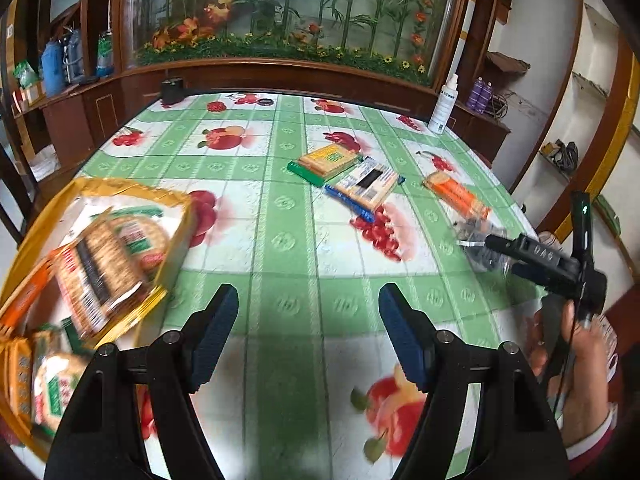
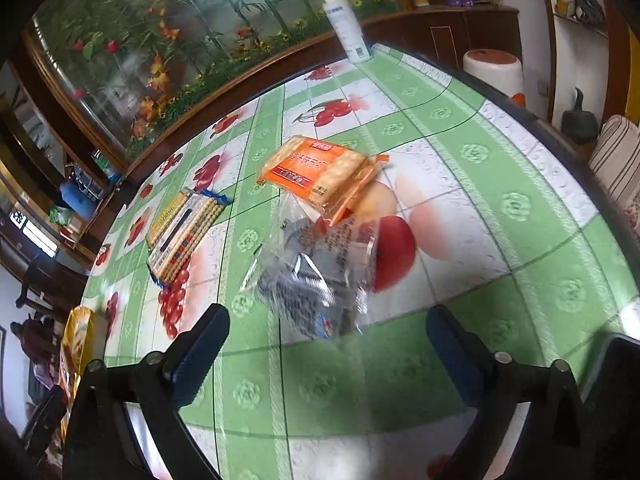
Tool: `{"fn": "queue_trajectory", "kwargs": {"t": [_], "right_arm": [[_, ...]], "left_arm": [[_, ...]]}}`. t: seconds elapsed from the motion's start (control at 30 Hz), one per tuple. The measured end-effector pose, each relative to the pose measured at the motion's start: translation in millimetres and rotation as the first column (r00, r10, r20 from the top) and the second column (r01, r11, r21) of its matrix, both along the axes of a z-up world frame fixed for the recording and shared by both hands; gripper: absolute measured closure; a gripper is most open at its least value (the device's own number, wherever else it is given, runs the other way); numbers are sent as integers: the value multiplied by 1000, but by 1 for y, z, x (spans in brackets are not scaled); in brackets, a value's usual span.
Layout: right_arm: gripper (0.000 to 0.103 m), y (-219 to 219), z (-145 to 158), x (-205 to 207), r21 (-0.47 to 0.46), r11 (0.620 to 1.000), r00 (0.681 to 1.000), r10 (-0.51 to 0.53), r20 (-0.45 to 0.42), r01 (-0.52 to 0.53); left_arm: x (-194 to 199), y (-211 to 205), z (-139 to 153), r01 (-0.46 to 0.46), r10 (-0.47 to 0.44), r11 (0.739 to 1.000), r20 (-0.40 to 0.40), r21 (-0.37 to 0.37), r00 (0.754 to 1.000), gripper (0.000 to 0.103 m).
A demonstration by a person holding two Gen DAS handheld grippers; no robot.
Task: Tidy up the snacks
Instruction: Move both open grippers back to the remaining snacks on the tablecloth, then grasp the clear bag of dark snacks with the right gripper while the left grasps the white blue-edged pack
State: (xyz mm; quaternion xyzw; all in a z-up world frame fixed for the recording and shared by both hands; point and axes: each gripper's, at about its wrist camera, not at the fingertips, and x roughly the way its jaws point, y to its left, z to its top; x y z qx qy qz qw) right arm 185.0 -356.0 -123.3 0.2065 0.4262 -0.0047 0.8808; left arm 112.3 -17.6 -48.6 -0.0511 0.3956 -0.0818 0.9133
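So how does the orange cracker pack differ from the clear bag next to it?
The orange pack is opaque and shows pale square crackers; the clear bag is see-through with dark contents. The orange pack looks flat and firm; the clear bag looks crinkled and loose. The clear bag lies nearer the right gripper. Both rest on the tablecloth.

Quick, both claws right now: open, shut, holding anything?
Left claw: open, nothing between its fingers.
Right claw: open wide and empty, with the clear snack bag on the table just ahead of it.

Yellow snack box [image 1: 100,248] motion-blurred, cut by frame edge; clear packet [image 2: 316,276] contents smeared.
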Motion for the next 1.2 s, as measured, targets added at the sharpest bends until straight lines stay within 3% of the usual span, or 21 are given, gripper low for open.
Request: {"fn": "queue_trajectory", "kwargs": {"t": [0.27, 0.4, 0.57, 0.7, 0.83, 1.0, 1.2], "right_arm": [[0, 20, -3, 35, -165, 986, 999, 14, -51, -23], [0, 28, -7, 48, -255, 962, 993, 79, -86, -99], [0, 42, -10, 57, -320, 924, 977, 177, -122, -208], [0, 54, -12, 56, -369, 891, 964, 230, -134, -264], [0, 55, -13, 56, -366, 892, 964, 233, -128, -264], [0, 54, -13, 57, -365, 892, 963, 237, -127, -268], [0, 54, -12, 56, -366, 891, 963, 240, -124, -269]], "left_arm": [[63, -15, -5, 13, -13, 1000, -43, -16, 999, 31], [95, -33, -9, 88, -87, 996, -53, 4, 995, 31], [132, -67, -15, 210, -204, 972, -66, 102, 977, 31], [154, -95, -25, 299, -287, 936, -91, 187, 954, 31], [172, -117, -39, 351, -329, 898, -122, 266, 936, 31], [185, -130, -57, 370, -331, 870, -170, 325, 928, 30], [193, -128, -62, 341, -297, 893, -183, 293, 937, 30]]}}
